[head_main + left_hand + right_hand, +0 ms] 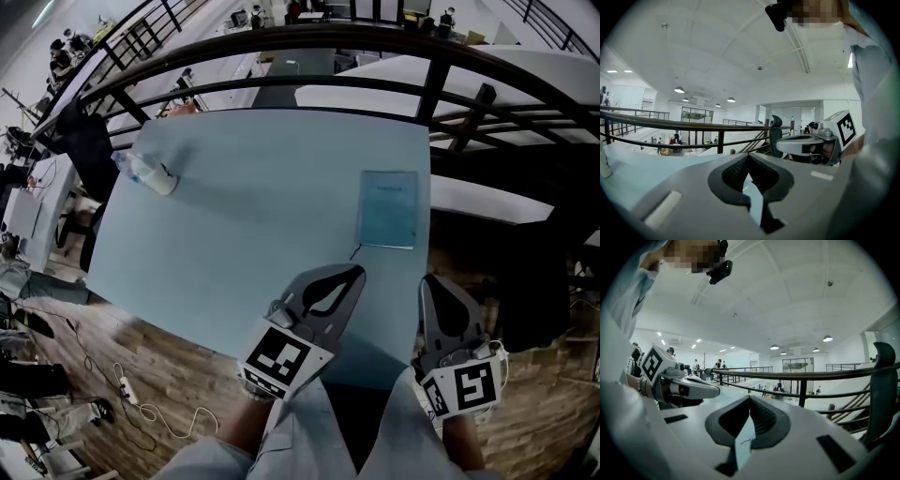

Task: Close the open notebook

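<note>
The notebook (pixel 387 208) lies flat and closed on the pale blue table (pixel 244 234), near its right edge, pale blue cover up. A thin dark ribbon trails from its near left corner. My left gripper (pixel 352 273) hovers over the table's near edge, just short of the notebook, jaws shut and empty. In its own view the left gripper's tips (pixel 748 155) meet with nothing between them. My right gripper (pixel 434 281) hangs beside the table's near right corner, shut and empty as well; its tips (pixel 750 397) touch in its own view.
A clear plastic bottle (pixel 150 173) lies on its side at the table's far left. A dark metal railing (pixel 281 42) runs behind the table. A dark chair (pixel 86 141) stands at the left, and cables with a power strip (pixel 127 389) lie on the wooden floor.
</note>
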`<state>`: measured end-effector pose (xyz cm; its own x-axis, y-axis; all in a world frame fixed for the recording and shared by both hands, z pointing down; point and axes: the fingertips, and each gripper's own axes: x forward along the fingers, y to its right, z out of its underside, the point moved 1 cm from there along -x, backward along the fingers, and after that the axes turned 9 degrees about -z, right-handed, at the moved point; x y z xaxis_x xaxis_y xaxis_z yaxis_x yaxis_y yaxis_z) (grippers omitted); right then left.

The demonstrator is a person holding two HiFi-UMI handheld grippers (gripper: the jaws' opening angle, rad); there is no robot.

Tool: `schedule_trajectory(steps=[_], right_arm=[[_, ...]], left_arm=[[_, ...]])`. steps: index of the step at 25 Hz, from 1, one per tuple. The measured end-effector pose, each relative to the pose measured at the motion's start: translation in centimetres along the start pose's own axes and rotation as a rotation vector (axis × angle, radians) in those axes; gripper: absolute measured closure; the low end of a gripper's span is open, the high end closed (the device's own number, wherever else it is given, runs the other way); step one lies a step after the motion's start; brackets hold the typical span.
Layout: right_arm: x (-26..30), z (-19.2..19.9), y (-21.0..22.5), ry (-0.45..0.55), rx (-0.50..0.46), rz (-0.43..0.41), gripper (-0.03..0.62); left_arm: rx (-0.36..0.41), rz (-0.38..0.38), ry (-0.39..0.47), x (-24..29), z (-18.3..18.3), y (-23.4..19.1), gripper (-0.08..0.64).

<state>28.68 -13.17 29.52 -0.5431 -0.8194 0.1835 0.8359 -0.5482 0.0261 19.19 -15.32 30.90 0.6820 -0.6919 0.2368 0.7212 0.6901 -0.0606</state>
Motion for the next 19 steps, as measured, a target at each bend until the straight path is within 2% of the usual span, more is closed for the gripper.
schedule_trajectory(steps=[5, 19], right_arm=[[0.0, 0.2, 0.2, -0.007, 0.001, 0.000, 0.591], [-0.1, 0.7, 0.6, -0.023, 0.004, -0.006, 0.591]], left_arm=[[0.023, 0.003, 0.003, 0.3, 0.2, 0.0, 0.554], [0.009, -0.001, 0.004, 1.3, 0.0, 0.2, 0.554]])
